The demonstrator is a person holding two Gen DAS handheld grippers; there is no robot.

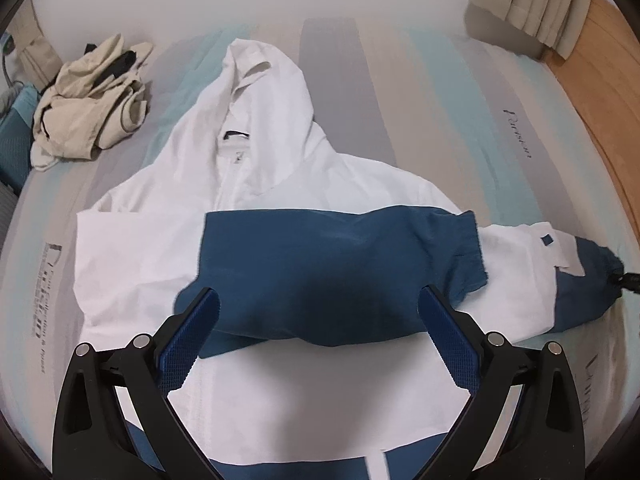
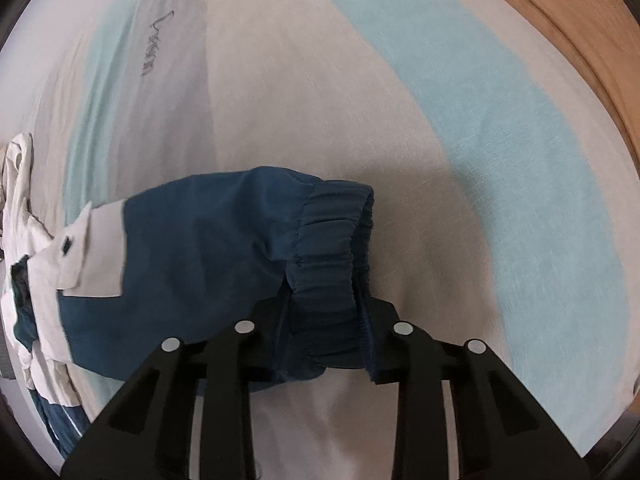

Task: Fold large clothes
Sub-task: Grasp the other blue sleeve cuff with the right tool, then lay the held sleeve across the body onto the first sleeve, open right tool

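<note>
A white and blue hooded jacket lies flat on the striped bed, hood toward the far side. Its left sleeve, blue at the end, is folded across the chest. My left gripper is open and empty, its blue pads apart just above that folded sleeve. The right sleeve stretches out to the right, where its blue cuff ends. In the right wrist view my right gripper is shut on that elastic blue cuff, which bunches between the jaws.
A crumpled beige garment lies at the far left of the bed. The striped bedsheet has printed lettering. Beige curtains hang at the far right, and wooden floor runs along the bed's right edge.
</note>
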